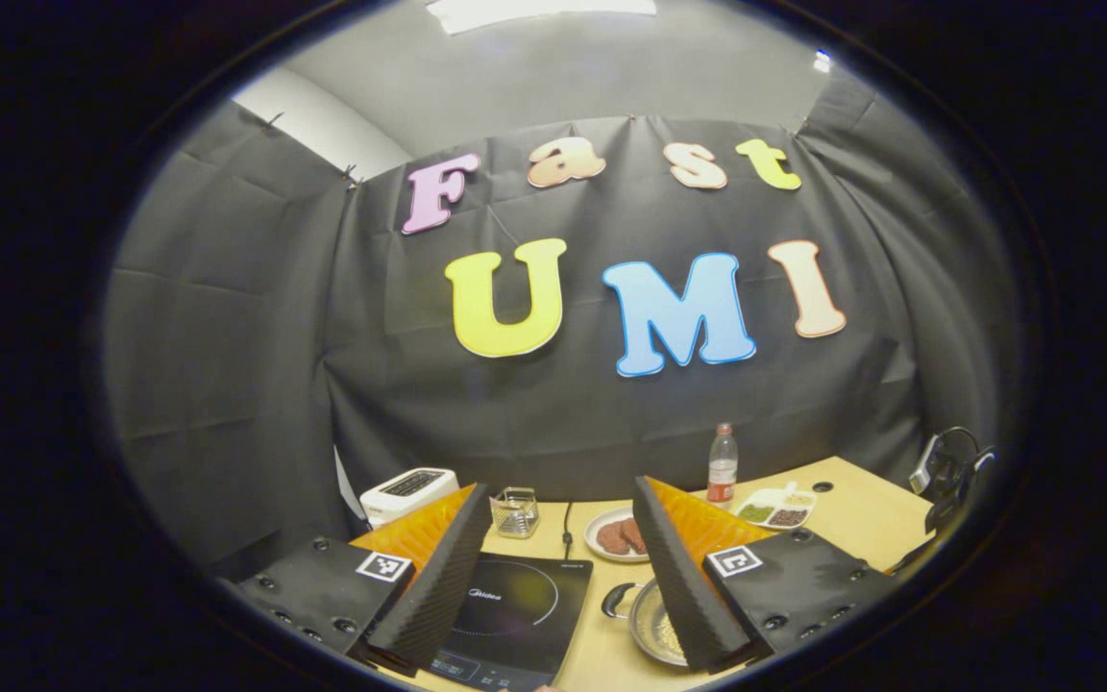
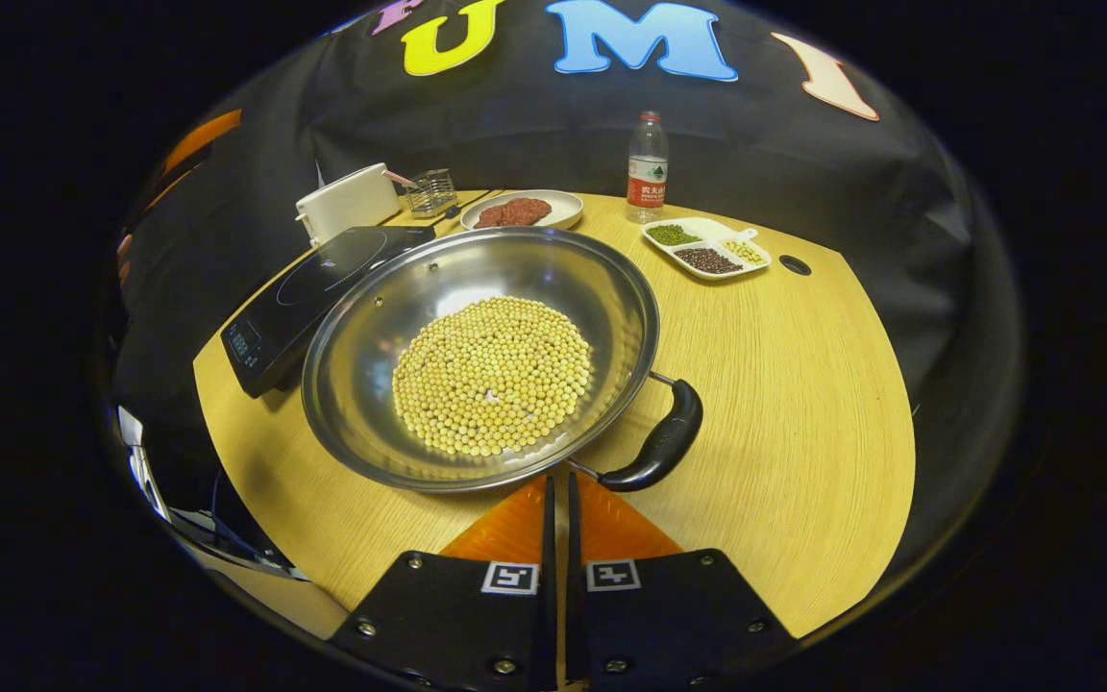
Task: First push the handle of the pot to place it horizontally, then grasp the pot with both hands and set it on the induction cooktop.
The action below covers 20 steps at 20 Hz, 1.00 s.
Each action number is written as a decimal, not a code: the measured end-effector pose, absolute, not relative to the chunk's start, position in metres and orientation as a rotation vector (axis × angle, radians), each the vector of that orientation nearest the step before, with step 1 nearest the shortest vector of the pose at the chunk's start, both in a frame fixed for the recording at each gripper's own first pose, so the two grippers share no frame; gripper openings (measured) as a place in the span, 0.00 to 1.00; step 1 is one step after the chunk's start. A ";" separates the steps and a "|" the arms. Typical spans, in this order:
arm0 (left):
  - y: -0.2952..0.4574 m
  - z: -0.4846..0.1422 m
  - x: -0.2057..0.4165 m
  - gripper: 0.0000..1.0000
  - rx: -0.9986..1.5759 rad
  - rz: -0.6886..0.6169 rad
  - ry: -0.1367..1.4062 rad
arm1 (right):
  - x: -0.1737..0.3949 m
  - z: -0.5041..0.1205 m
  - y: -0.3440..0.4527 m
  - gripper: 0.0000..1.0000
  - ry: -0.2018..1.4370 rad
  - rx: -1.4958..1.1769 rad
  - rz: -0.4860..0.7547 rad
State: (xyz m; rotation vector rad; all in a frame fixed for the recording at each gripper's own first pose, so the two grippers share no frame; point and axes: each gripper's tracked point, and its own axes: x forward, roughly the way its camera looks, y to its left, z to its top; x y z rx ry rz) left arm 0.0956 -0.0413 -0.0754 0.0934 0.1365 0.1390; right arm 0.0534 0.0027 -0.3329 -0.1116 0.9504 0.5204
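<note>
Pot point(image 1: 654, 625) mostly behind the left gripper's fingers point(image 1: 688, 577); cooktop point(image 1: 515, 615) front edge cut off.

**Open bench on the right, clutter along the back edge**

Wide bare stretch of pale wooden bench point(image 2: 784, 384) right of the round steel pot of yellow beans point(image 2: 486, 365), up to the right edge. Black loop handle point(image 2: 657, 440) jutting from the pot's near right rim, just ahead of the right gripper point(image 2: 558, 495), fingers closed together. Flat black induction cooktop point(image 2: 308, 303) close against the pot's left side, pot rim overlapping its corner. Along the back edge: white toaster point(image 2: 347, 202), small wire basket point(image 2: 431, 190), white plate of brown patties point(image 2: 520, 210), clear plastic bottle point(image 2: 647, 168), white divided dish of beans point(image 2: 705, 247). Small dark hole point(image 2: 794, 264) near the back right.
</note>
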 end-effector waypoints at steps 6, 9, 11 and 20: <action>-0.045 -0.105 0.101 0.92 0.105 0.139 0.192 | 0.085 -0.333 -0.014 0.04 0.926 -0.105 0.443; -0.049 -0.121 0.101 0.96 0.115 0.126 0.219 | 0.100 -0.326 -0.018 0.04 0.890 -0.078 0.401; -0.053 -0.133 0.102 0.96 0.104 0.112 0.241 | 0.109 -0.316 -0.024 0.04 0.842 -0.071 0.364; -0.071 -0.193 0.119 0.98 0.002 -0.035 0.374 | 0.127 -0.269 -0.029 0.98 0.654 0.010 0.273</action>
